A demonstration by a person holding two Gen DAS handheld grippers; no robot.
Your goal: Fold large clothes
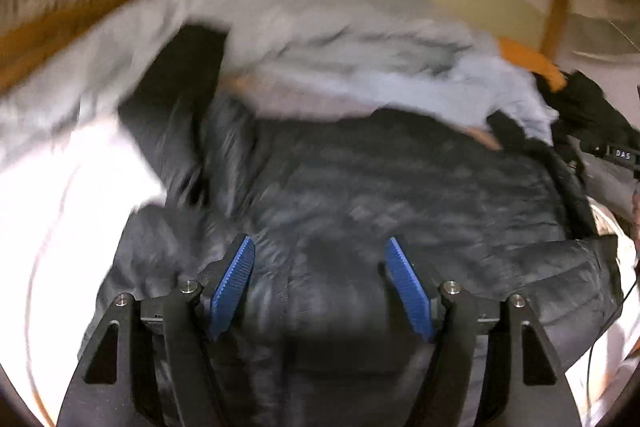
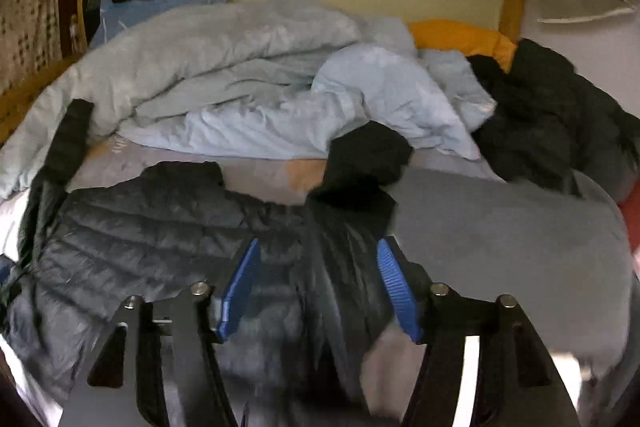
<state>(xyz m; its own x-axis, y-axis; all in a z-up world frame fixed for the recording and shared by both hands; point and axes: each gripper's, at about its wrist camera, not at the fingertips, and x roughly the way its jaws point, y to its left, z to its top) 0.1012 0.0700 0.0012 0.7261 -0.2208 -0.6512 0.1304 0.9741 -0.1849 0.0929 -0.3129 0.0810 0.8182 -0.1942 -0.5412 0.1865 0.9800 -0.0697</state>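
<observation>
Both hand-held grippers spread over the jacket, nothing pinched.
Left hand-held gripper (image 1: 320, 251) and right hand-held gripper (image 2: 318, 253) hang apart-jawed above the dark quilted puffer jacket (image 2: 152, 227), spread on the bed (image 2: 500, 227); rumpled pale duvet (image 2: 240, 67) heaped behind it.

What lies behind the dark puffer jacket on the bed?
Behind the puffer jacket a strip of grey sheet shows, then a heaped pale blue duvet against the wall. An orange pillow and dark clothes sit at right. Whatever lies under the heap is covered.
</observation>
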